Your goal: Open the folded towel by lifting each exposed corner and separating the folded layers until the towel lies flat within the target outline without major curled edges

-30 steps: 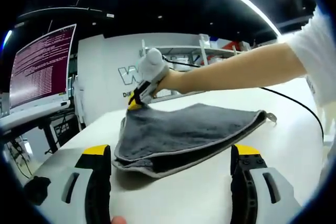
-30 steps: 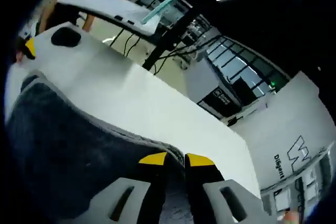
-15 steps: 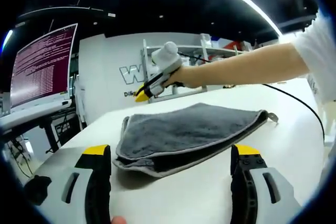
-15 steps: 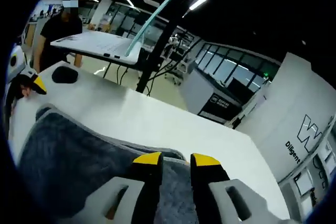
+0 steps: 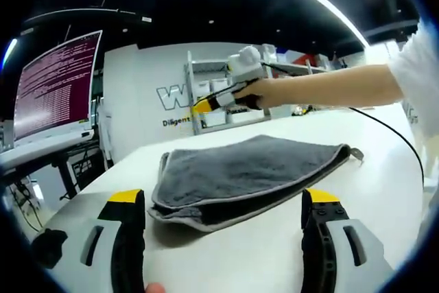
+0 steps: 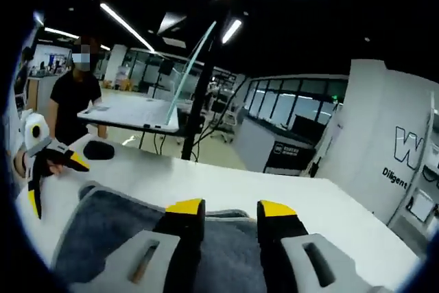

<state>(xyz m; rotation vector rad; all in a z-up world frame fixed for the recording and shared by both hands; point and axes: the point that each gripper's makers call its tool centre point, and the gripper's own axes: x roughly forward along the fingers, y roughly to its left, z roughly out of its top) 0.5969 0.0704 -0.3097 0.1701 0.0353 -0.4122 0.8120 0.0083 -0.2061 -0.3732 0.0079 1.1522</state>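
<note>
The grey towel (image 5: pixel 240 173) lies folded on the white table (image 5: pixel 274 252), its layered edge facing my left gripper (image 5: pixel 224 197). That gripper is open, jaws wide apart just short of the near edge and holding nothing. A hand holds my right gripper (image 5: pixel 203 106) in the air above the towel's far edge, clear of the cloth. In the right gripper view, the right gripper (image 6: pixel 231 208) is open with nothing between its yellow tips, and the towel (image 6: pixel 96 238) spreads below it. At that view's left the left gripper (image 6: pixel 55 182) stands open.
A small black object (image 5: pixel 48 248) sits on the table left of my left jaw. A monitor (image 5: pixel 55 87) stands at the left. A black cable (image 5: pixel 398 142) runs across the table's right side. A person in black (image 6: pixel 74 101) stands by another table (image 6: pixel 130 111).
My right gripper let go of the towel's far corner, opened, and rose up and away from the cloth. The far corner now lies down. The left gripper has stayed still.
</note>
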